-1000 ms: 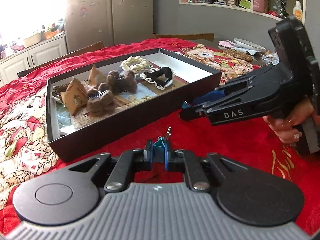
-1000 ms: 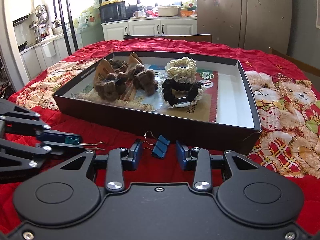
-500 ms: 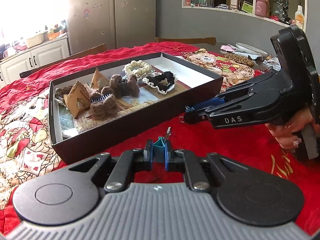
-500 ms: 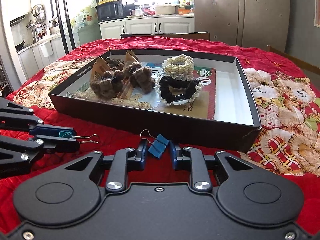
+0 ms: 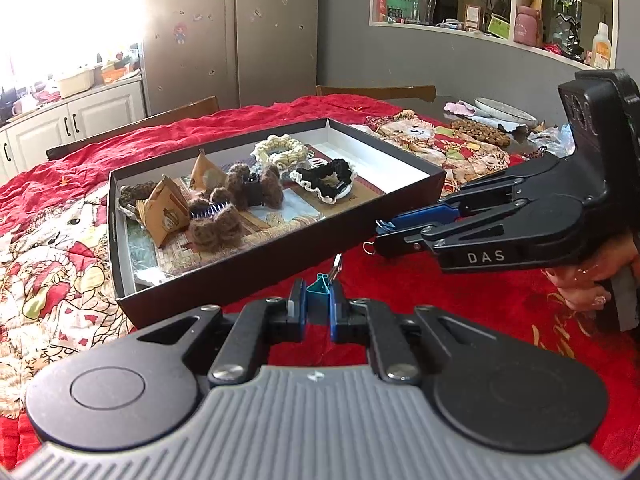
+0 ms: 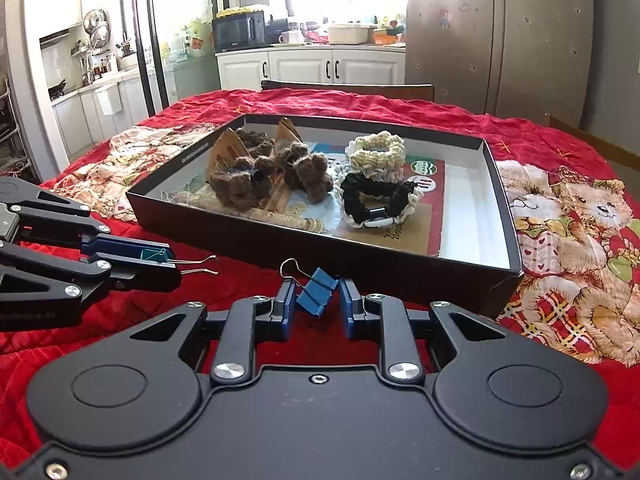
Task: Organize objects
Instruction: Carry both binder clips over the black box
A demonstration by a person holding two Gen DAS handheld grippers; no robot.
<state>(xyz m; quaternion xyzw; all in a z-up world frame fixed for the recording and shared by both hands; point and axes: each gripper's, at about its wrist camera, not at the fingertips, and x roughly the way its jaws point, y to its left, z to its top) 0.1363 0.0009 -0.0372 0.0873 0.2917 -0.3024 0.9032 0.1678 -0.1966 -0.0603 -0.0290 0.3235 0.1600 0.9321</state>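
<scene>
My left gripper (image 5: 317, 300) is shut on a teal binder clip (image 5: 318, 283), held above the red cloth just short of the black box's near wall; it also shows in the right wrist view (image 6: 154, 258). My right gripper (image 6: 316, 298) is shut on a blue binder clip (image 6: 316, 291) with its wire handle sticking up to the left; it shows from the side in the left wrist view (image 5: 386, 236). The black box (image 6: 400, 268) holds brown fuzzy hair clips (image 6: 240, 180), a cream scrunchie (image 6: 376, 150) and a black scrunchie (image 6: 372, 196).
A red patterned cloth (image 6: 560, 216) covers the table. Beyond the box on the right lie a plate (image 5: 504, 110) and clutter. Wooden chair backs (image 6: 348, 88) stand at the far edge. Kitchen cabinets and a fridge are behind.
My right gripper closed its fingers onto the blue clip and lifted it off the cloth. Both grippers rose slightly toward the box; the left kept its hold on the teal clip.
</scene>
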